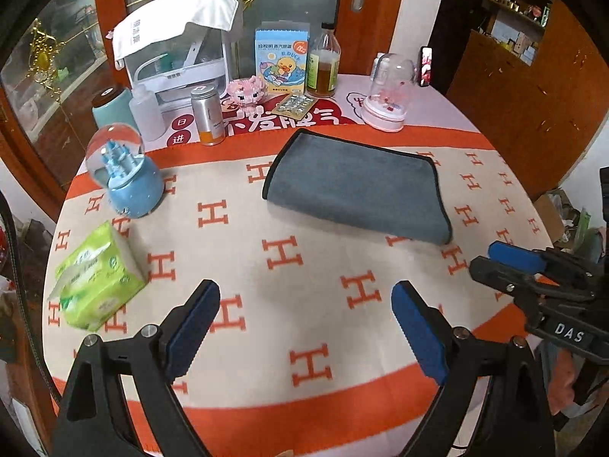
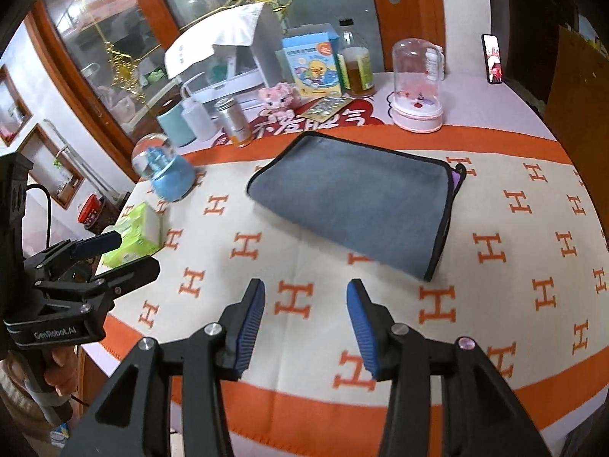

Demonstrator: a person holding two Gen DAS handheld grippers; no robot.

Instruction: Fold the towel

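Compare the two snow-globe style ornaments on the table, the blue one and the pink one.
The blue globe has a round glass ball on a bulbous blue base; the pink dome is a tall clear cylinder on a flat pink-and-white base. The blue globe leans to one side; the pink dome stands upright. The blue globe sits left of the grey towel, near the tissue pack; the pink dome sits behind the towel. Both are clear-topped with a figure inside.

A: Bench [image 1: 312,411] surface?
B: Round, draped in a cream cloth [image 1: 266,224] with orange H marks.
A: Lying on it?
B: Grey towel [image 1: 357,186], folded flat, centre. Blue snow globe [image 1: 125,175] and green tissue pack [image 1: 99,278] at left. Along the back: silver canister [image 1: 207,114], duck box [image 1: 281,61], amber bottle [image 1: 323,64], pink dome [image 1: 386,95].
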